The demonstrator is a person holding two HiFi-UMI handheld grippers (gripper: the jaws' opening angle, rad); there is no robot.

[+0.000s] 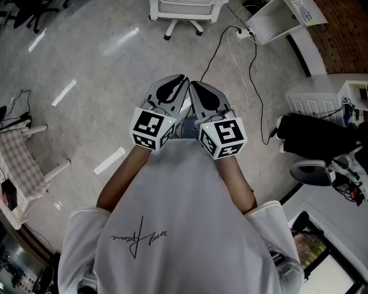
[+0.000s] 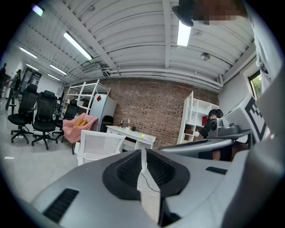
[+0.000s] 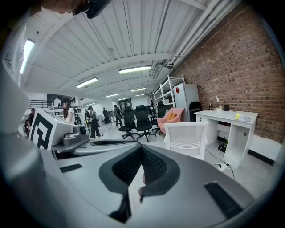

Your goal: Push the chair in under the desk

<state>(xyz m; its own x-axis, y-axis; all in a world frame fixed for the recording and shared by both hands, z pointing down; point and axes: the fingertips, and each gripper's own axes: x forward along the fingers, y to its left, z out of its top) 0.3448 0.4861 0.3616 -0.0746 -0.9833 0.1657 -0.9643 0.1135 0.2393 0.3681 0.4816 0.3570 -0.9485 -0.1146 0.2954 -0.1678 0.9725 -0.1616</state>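
The white mesh-back chair (image 1: pixel 184 10) stands on the grey floor well ahead of me, pulled out from the white desk (image 1: pixel 275 20) at the upper right. It also shows as the chair (image 2: pixel 100 144) before the desk (image 2: pixel 132 132) against the brick wall, and as the chair (image 3: pixel 186 139) left of the desk (image 3: pixel 231 121). My left gripper (image 1: pixel 180 81) and right gripper (image 1: pixel 196 87) are held side by side close to my chest, far from the chair. Both are shut with nothing between the jaws; the left gripper (image 2: pixel 143 154) and right gripper (image 3: pixel 141 149) point towards the chair.
Black cables (image 1: pixel 253 86) and a power strip (image 1: pixel 245 33) lie on the floor right of the chair. A black chair (image 1: pixel 319 140) stands at the right, a checked seat (image 1: pixel 23 166) at the left. Black office chairs (image 2: pixel 33 116), a pink armchair (image 2: pixel 78 125) and people (image 3: pixel 92 120) are farther off.
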